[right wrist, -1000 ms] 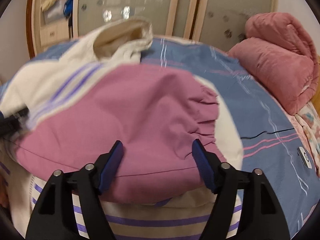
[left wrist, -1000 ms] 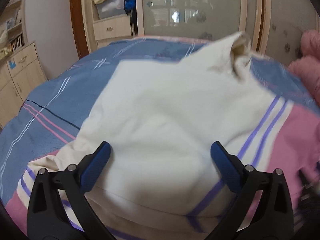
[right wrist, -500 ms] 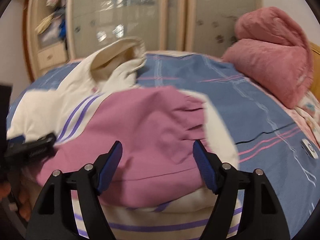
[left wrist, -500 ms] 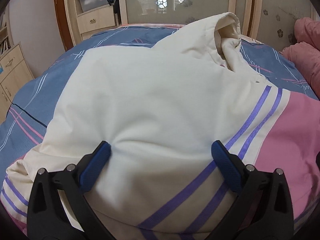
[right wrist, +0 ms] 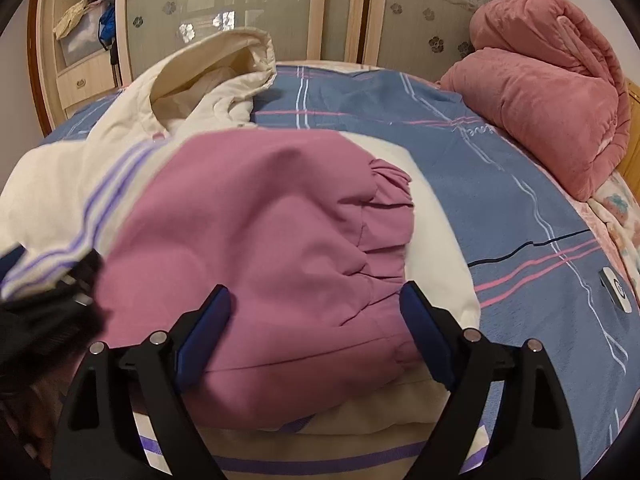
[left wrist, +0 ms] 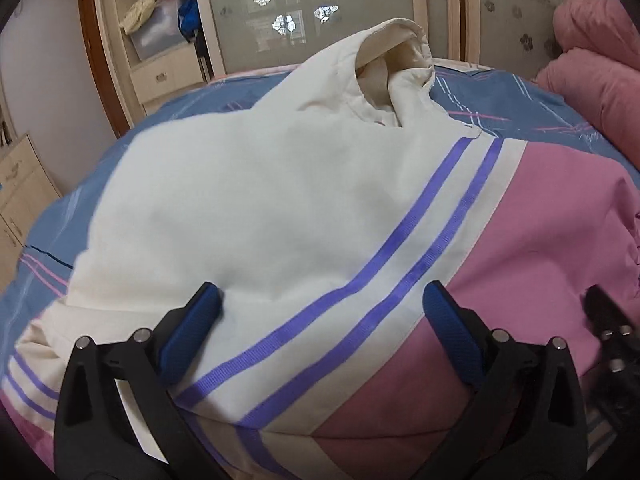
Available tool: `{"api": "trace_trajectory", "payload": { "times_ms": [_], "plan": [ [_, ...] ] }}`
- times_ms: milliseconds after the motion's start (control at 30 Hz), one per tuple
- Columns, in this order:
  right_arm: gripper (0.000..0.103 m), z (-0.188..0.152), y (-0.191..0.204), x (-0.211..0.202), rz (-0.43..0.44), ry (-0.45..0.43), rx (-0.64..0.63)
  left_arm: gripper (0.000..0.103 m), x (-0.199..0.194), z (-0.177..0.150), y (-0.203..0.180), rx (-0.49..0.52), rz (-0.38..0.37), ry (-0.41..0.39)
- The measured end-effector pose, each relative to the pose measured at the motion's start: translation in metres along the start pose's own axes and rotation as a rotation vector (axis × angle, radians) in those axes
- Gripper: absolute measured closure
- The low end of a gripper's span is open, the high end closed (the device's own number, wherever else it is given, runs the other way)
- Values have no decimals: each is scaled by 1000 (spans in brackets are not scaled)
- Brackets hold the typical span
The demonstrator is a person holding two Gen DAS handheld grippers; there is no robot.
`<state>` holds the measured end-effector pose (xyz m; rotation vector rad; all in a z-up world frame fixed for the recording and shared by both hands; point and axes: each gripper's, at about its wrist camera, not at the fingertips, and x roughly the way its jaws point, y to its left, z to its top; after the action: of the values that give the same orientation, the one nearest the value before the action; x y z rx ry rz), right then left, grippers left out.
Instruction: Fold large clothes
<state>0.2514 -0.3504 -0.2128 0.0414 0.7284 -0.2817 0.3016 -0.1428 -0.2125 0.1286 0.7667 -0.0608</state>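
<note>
Left tool (left wrist: 322, 316) is hovering with jaws wide over the cream part of the jacket (left wrist: 280, 208), nothing gripped; right tool (right wrist: 314, 312) is opening its jaws over the pink sleeve (right wrist: 260, 232), the cloth lying under them, not pinched. The jacket is lying on the bed (right wrist: 500, 184), sleeve folded across the body and hood (right wrist: 208, 80) standing up at the far end. Judging by this, the fold is being let go. To do it well, both tools should be lifting clear without dragging the cloth, then taking the near hem at two points level with each other, so the next fold is landing square. Pale script on the bedcover near the quilt (right wrist: 552, 96) is too faint to read; no brand is showing on the jacket.
</note>
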Motion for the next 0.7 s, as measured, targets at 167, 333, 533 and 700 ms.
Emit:
{"api": "trace_trajectory", "payload": {
  "times_ms": [167,333,533,700],
  "plan": [
    [8,3,-21,-10,-32,-44,112,2,-3,-4,4,-14,-13,-22],
    [1,1,-20,21,-9,92,94,2,-7,-7,1,-1,9,-40],
    [1,-1,-15,19,-20,83,82,2,-6,-7,2,-3,9,-42],
    [1,-1,-16,19,-19,83,83,2,-6,-7,2,-2,10,-42]
  ]
}}
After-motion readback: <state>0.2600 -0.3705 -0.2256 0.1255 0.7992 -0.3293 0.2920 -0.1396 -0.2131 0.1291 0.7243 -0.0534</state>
